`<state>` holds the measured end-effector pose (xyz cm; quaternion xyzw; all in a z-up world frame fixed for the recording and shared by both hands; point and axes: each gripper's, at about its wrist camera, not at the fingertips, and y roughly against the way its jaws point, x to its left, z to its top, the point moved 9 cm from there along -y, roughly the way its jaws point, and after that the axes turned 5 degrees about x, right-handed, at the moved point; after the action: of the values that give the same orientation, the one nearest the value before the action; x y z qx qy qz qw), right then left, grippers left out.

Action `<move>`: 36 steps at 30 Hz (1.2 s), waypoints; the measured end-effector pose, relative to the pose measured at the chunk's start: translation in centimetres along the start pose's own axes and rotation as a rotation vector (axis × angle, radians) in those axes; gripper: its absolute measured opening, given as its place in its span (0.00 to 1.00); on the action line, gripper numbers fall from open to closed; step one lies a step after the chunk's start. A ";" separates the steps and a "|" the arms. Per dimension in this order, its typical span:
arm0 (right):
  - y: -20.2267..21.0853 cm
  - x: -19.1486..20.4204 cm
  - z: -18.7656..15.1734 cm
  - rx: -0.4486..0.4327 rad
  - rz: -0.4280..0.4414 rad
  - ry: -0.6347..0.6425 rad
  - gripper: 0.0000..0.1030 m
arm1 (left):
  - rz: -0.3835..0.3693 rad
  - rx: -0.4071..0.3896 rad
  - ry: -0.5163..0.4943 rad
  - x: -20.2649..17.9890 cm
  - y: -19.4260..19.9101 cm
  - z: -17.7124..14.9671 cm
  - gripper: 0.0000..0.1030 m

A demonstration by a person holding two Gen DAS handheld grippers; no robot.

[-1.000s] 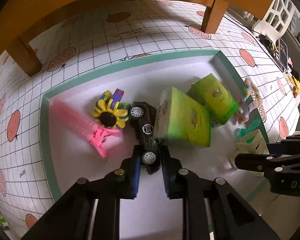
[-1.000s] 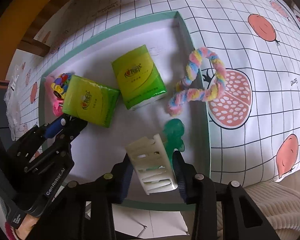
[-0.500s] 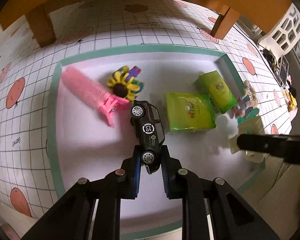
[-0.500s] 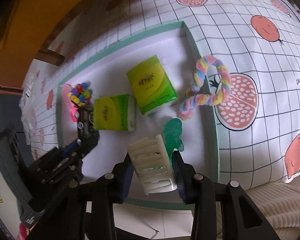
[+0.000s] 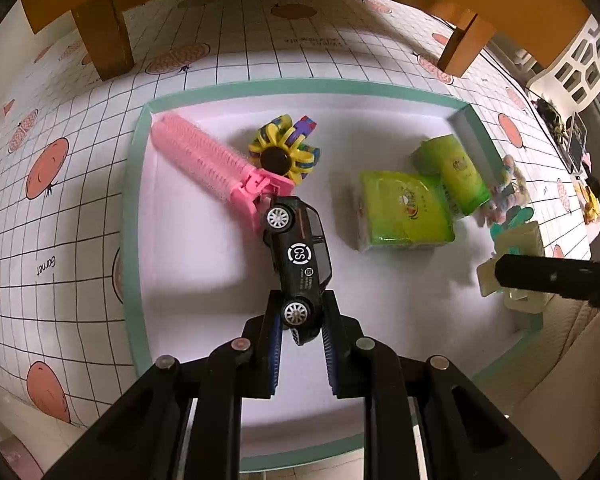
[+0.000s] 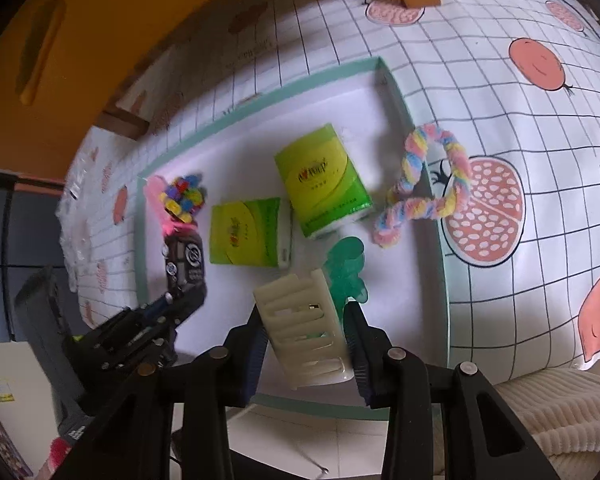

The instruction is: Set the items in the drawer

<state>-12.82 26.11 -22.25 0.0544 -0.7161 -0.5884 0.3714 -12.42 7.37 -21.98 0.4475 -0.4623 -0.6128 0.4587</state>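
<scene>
My left gripper is shut on the rear of a black toy car, held above a white tray with a teal rim. My right gripper is shut on a cream slotted clip over the tray's right end; that clip also shows in the left wrist view. Inside the tray lie a pink hair roller, a yellow sunflower toy, two green tissue packs and a teal shape.
A pastel twisted rope ring lies across the tray's right rim onto the fruit-print checked cloth. Orange wooden legs stand beyond the tray. A ribbed cream cushion is at lower right.
The left gripper has pulled the black car back from the tissue pack and raised it; the view has widened. The right gripper has lifted a little with the cream clip.
</scene>
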 end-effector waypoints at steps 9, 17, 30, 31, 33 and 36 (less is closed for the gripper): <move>-0.8 0.6 0.1 0.001 0.018 -0.001 0.40 | 0.020 0.008 0.028 0.8 1.4 0.2 0.47; -0.9 1.6 0.6 -0.028 0.070 -0.002 0.49 | 0.049 -0.084 -0.009 -0.3 4.6 1.8 0.47; 0.5 -2.3 0.7 -0.104 0.016 -0.207 0.49 | -0.018 -0.059 -0.248 -9.5 4.0 1.6 0.47; 0.5 -2.3 0.8 -0.109 0.015 -0.212 0.49 | -0.015 -0.058 -0.259 -10.1 3.9 1.7 0.47; 0.7 -2.4 0.9 -0.120 0.016 -0.221 0.49 | -0.019 -0.054 -0.282 -11.1 3.5 1.6 0.47; 0.8 -2.4 1.2 -0.140 0.034 -0.233 0.49 | -0.023 -0.032 -0.299 -12.4 2.9 1.2 0.47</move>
<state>-11.51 28.58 -22.69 -0.0526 -0.7124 -0.6330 0.2982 -10.96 19.18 -17.45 0.3494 -0.5104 -0.6851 0.3847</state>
